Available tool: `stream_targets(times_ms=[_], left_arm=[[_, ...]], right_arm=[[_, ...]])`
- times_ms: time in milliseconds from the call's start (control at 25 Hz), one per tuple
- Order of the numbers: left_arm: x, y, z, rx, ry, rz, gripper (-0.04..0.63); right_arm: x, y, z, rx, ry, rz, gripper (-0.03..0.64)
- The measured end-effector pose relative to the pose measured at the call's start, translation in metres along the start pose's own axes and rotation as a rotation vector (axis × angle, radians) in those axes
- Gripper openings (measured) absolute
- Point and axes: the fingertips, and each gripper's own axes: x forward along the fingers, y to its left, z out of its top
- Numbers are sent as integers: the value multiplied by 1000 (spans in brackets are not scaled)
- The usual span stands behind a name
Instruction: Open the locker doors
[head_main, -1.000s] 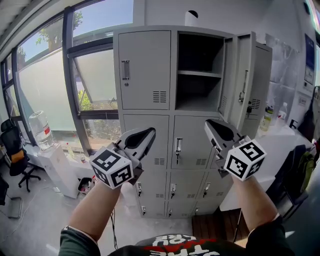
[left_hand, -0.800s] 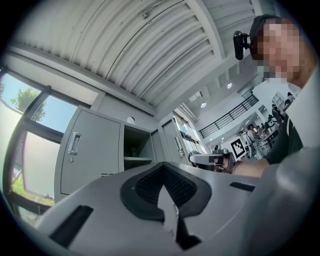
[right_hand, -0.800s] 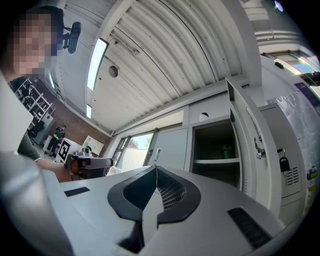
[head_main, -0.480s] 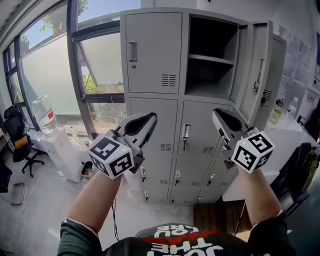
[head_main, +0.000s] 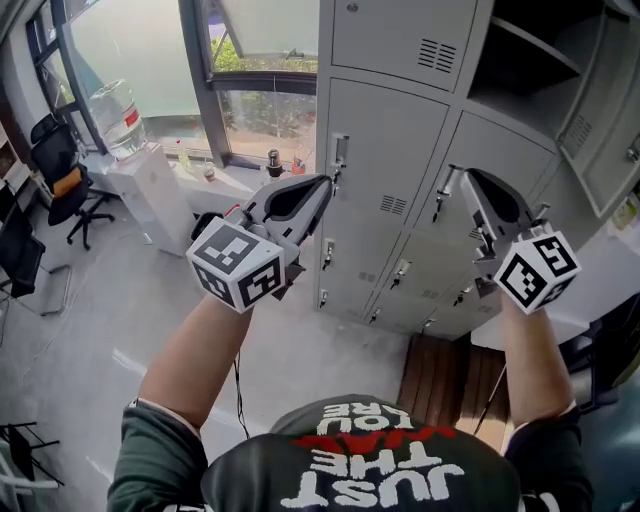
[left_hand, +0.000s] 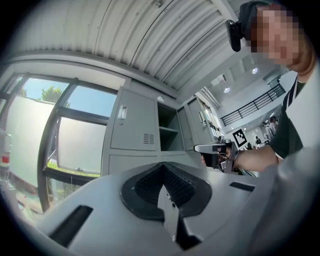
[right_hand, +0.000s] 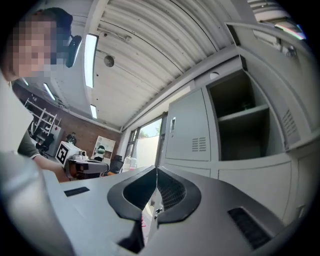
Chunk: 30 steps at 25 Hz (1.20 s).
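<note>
- Grey locker doors (head_main: 385, 120) are faced just ahead of both tools, with their handles (head_main: 338, 155) near the tips.
- Left gripper (head_main: 322, 186) and right gripper (head_main: 468, 178) are held clenched and empty, presumably lined up to hook those handles.

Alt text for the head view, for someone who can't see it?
The grey left claw and grey right claw, both shut and empty, point at a grey metal locker bank whose middle doors are closed; one upper compartment stands open.
</note>
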Motion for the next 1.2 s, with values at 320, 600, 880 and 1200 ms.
stream_targets(times_ms=[320, 600, 880, 1200], left_arm=[[-55, 74, -117, -142, 154, 59, 5], [-68, 95, -229, -219, 315, 86, 5], [-41, 94, -345, -333, 462, 168, 5], [-32, 100, -448, -407, 572, 208, 5]], right_arm=[[85, 26, -129, 149, 130, 0, 35], [108, 30, -240, 237, 247, 0, 37], [120, 18, -353, 286, 359, 67, 37], [133, 35, -478, 342, 492, 113, 37]])
